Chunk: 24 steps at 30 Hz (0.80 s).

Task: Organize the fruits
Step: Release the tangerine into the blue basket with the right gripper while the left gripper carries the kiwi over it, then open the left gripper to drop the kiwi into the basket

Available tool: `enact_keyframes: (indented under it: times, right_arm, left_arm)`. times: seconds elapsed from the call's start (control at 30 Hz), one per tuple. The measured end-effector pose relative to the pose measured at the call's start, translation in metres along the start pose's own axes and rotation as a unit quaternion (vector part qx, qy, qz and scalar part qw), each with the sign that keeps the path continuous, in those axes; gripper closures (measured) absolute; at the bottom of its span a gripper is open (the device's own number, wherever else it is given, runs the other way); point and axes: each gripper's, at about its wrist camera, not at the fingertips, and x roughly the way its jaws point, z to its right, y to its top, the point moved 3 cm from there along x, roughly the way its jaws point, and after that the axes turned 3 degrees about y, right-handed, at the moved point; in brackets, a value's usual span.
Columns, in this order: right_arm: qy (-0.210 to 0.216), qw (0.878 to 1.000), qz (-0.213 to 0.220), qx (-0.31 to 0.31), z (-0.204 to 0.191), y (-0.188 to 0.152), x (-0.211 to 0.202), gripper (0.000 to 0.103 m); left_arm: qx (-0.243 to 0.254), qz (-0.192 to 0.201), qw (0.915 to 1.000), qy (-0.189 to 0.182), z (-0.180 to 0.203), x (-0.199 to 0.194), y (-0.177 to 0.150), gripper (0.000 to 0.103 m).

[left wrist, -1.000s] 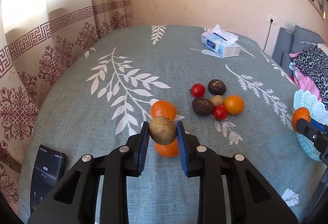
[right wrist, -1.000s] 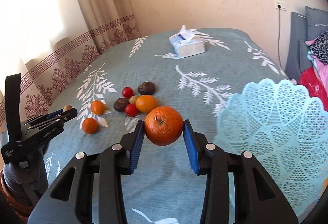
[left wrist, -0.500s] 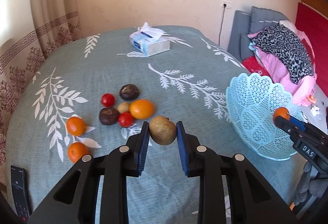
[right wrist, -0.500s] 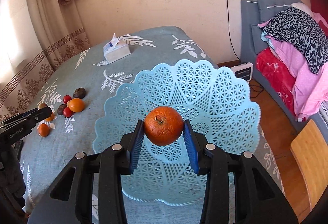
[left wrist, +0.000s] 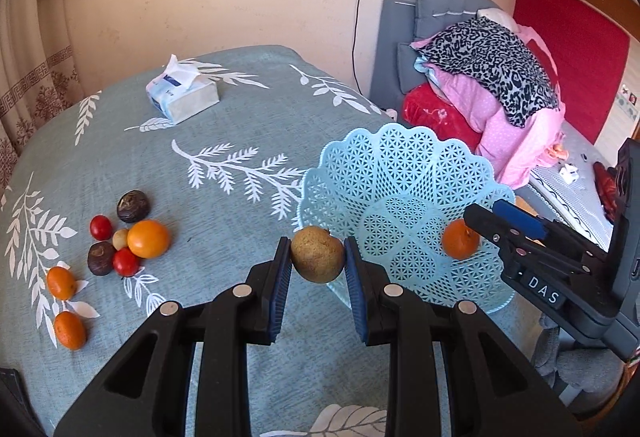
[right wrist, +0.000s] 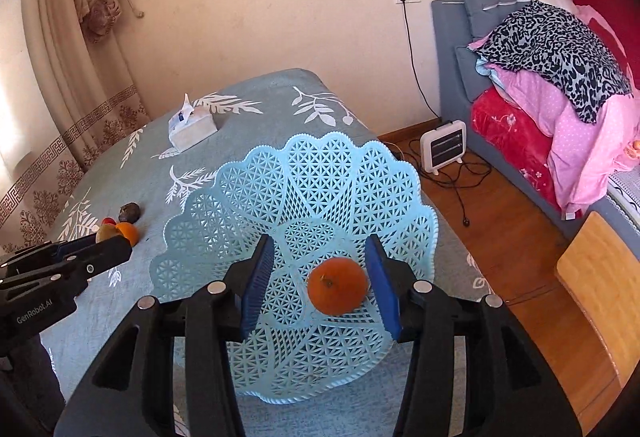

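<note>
Fruit at the lattice basket [right wrist: 304, 173]
Right gripper [right wrist: 320, 277] spread apart around orange [right wrist: 338, 286] lying inside; left gripper [left wrist: 317, 261] clamps brown fruit [left wrist: 317, 258] at basket's 9 o'clock.

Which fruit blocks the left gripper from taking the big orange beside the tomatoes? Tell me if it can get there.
Probably not yet. The left gripper is shut on the brown fruit, so it has no free grip, though nothing covers the big orange on the table.

There are two tools: the left tool [left wrist: 317, 271] and the right tool [right wrist: 320, 279]. One basket [left wrist: 400, 161]. Four oranges: [left wrist: 460, 244], [left wrist: 149, 238], [left wrist: 61, 282], [left wrist: 69, 330]. Two tomatoes: [left wrist: 100, 227], [left wrist: 125, 262]. Two dark fruits: [left wrist: 133, 206], [left wrist: 101, 252]. One brown fruit [left wrist: 317, 259]. One pale fruit [left wrist: 120, 238]. One tissue box [left wrist: 182, 99].
</note>
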Motion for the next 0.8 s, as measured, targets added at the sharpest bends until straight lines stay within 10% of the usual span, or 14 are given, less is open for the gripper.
enact_keyframes:
  times: [0.47,0.57,0.8]
  right_arm:
    - [-0.014,1.000,0.019,0.012,0.008,0.004,-0.004,0.054]
    - [-0.013,1.000,0.018,0.014,0.009,0.003,-0.002,0.054]
    - [-0.014,1.000,0.016,0.011,0.003,0.003,-0.001,0.054]
  left_arm:
    - [0.030,-0.030,0.9971,-0.064,0.044,0.022,0.001,0.074]
    - [0.027,-0.026,0.9976,-0.059,0.041,0.020,0.001,0.049]
    - [-0.002,0.003,1.0000,-0.005,0.011,0.012,0.002,0.029]
